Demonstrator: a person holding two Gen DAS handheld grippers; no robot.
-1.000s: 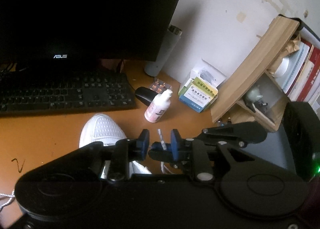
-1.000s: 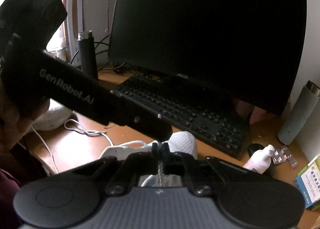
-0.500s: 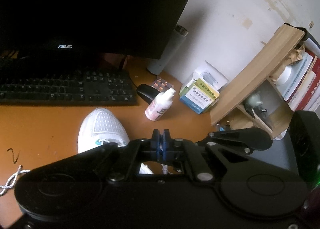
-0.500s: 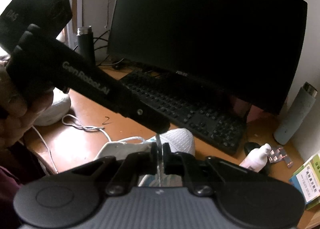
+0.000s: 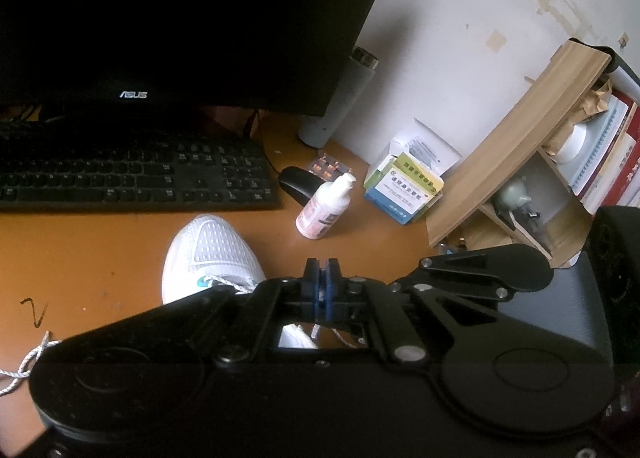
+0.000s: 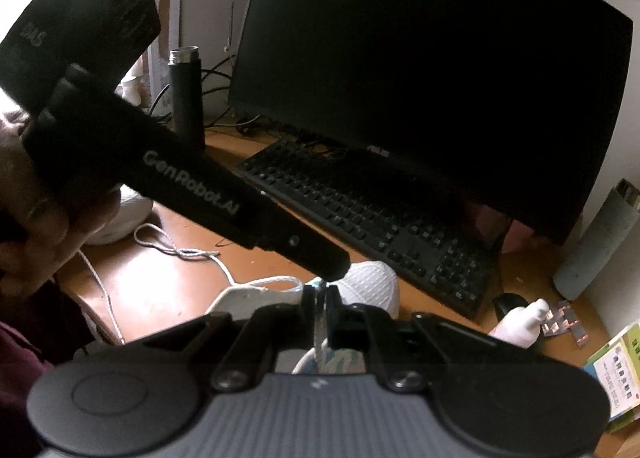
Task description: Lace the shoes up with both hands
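So compared with 1 second back, the left gripper (image 5: 321,264) jaws got clamped onto the lace (image 5: 230,283); right gripper (image 6: 320,295) is kept pinched on it above the white shoe (image 5: 212,254).

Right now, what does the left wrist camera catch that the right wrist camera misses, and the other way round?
Only the left wrist view shows the slanted wooden bookshelf holding books.

Only the right wrist view shows the dark metal flask, the person's hand gripping the other black tool, and a second white shoe.

Both show the black monitor, black keyboard, white mesh sneaker, pink-labelled pump bottle and orange desk.
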